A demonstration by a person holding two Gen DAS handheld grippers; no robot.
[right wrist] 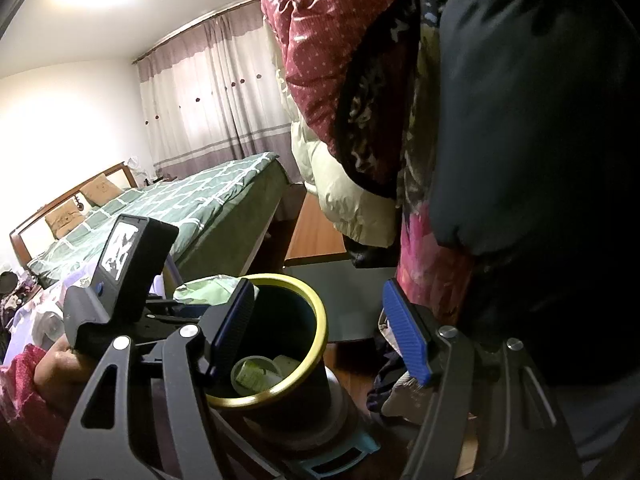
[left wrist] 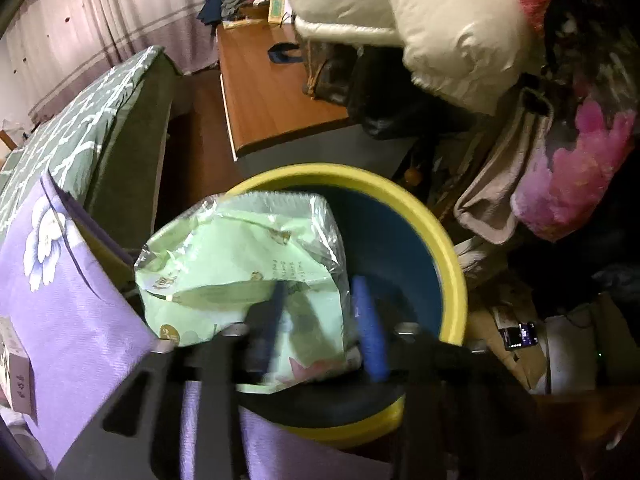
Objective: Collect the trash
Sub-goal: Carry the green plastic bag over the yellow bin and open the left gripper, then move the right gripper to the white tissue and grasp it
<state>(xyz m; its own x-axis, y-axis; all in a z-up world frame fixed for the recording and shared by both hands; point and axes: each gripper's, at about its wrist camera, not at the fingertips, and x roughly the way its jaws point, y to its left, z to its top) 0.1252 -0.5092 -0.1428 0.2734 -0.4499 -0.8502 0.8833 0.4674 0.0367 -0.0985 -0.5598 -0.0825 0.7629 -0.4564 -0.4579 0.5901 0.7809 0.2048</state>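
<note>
A crumpled pale green wrapper hangs over the mouth of a dark bin with a yellow rim. My left gripper stands open around the wrapper's lower end, and its blue fingers do not press on it. In the right wrist view the same bin holds pale green packets at its bottom, and the wrapper shows at the rim's far left. My right gripper is open just before the bin, with nothing between its fingers.
A bed with a green quilt lies to the left and a wooden desk behind the bin. Hanging jackets crowd the right side. A purple floral cloth lies beside the bin. A hand holds the left gripper.
</note>
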